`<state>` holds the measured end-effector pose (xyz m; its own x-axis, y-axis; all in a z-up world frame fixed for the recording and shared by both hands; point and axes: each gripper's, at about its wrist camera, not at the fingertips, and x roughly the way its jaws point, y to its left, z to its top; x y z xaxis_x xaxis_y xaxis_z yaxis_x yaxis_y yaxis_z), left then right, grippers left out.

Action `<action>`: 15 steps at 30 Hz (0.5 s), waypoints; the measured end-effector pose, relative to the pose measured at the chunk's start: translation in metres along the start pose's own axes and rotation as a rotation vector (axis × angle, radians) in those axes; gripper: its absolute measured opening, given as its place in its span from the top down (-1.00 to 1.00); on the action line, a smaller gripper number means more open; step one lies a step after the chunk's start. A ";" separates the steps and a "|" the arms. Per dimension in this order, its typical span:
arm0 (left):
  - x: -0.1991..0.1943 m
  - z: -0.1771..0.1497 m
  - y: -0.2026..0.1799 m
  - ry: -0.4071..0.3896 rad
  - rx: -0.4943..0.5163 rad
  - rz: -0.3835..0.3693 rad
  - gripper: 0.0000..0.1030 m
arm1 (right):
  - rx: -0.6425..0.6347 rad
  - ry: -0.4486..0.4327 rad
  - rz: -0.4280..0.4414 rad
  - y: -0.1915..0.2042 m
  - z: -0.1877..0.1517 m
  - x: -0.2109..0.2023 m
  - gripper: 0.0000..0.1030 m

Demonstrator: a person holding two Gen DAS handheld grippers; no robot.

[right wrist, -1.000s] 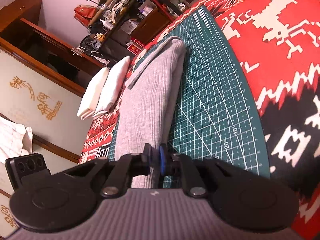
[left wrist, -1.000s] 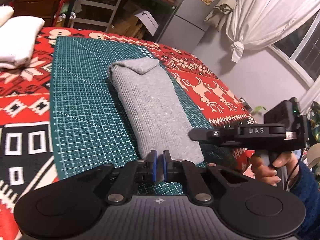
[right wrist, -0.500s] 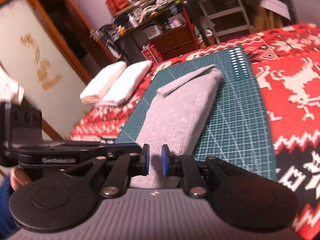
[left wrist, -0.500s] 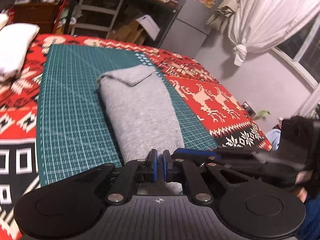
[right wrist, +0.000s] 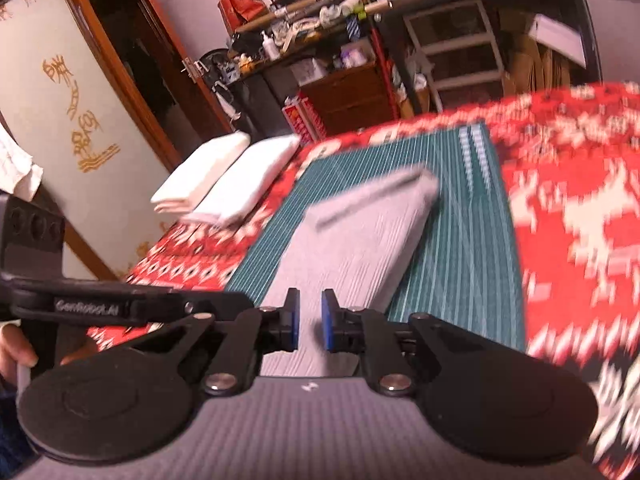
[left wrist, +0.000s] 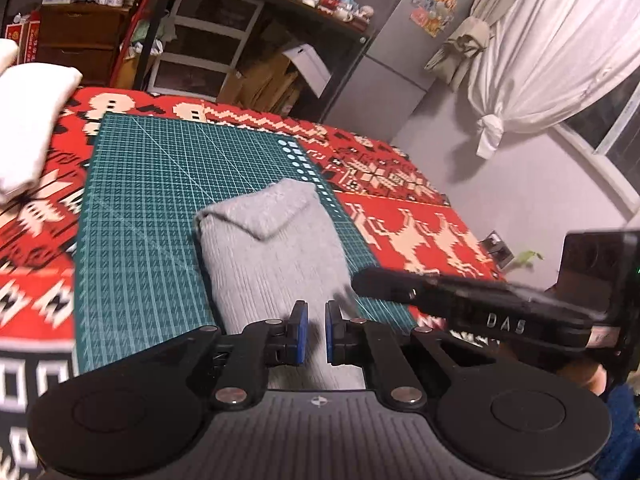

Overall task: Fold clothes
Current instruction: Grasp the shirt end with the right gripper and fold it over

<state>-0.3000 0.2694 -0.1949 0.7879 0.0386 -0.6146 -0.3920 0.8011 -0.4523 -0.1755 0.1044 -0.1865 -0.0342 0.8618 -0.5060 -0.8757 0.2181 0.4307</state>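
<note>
Two wrist views look along black grippers with blue pads over a bed. A grey folded garment (left wrist: pixel 272 256) lies lengthwise on a green cutting mat (left wrist: pixel 152 200), running from the bottom centre of each frame up towards the middle. A triangular flap sits on its far end. The mat rests on a red patterned blanket (left wrist: pixel 400 224) that fills the sides of both views.

The left gripper (left wrist: pixel 316 340), at bottom centre of its view, has its fingers clenched to a thin gap on the near end of the garment. Grey cloth fills that gap and runs back under the gripper body. The right gripper (right wrist: pixel 308 326), at bottom centre of its own view, grasps the same near end in the same way, with a slightly wider gap. The two grippers are side by side, each crossing the lower edge of the other's frame. A hand (right wrist: pixel 16 348) at lower left holds the left gripper's handle.

Two white folded cloths (right wrist: pixel 240 176) lie on the blanket, left of the mat. Cluttered shelves (right wrist: pixel 452 52) stand behind the bed, and a white curtain (left wrist: pixel 540 60) hangs at upper right. The right view is blurred.
</note>
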 end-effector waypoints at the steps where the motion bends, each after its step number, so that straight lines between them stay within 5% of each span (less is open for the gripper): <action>1: 0.008 0.004 0.003 0.010 -0.007 0.003 0.86 | -0.008 0.003 -0.004 -0.004 0.008 0.007 0.76; 10: 0.035 0.017 0.035 0.120 -0.073 -0.028 0.94 | -0.003 0.098 0.022 -0.049 0.040 0.080 0.81; 15: 0.046 0.037 0.019 0.238 -0.058 0.064 0.94 | 0.028 0.215 -0.039 -0.042 0.059 0.094 0.82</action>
<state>-0.2537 0.3083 -0.2072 0.6294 -0.0591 -0.7748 -0.4696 0.7655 -0.4399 -0.1132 0.2031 -0.2083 -0.1056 0.7356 -0.6692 -0.8646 0.2645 0.4273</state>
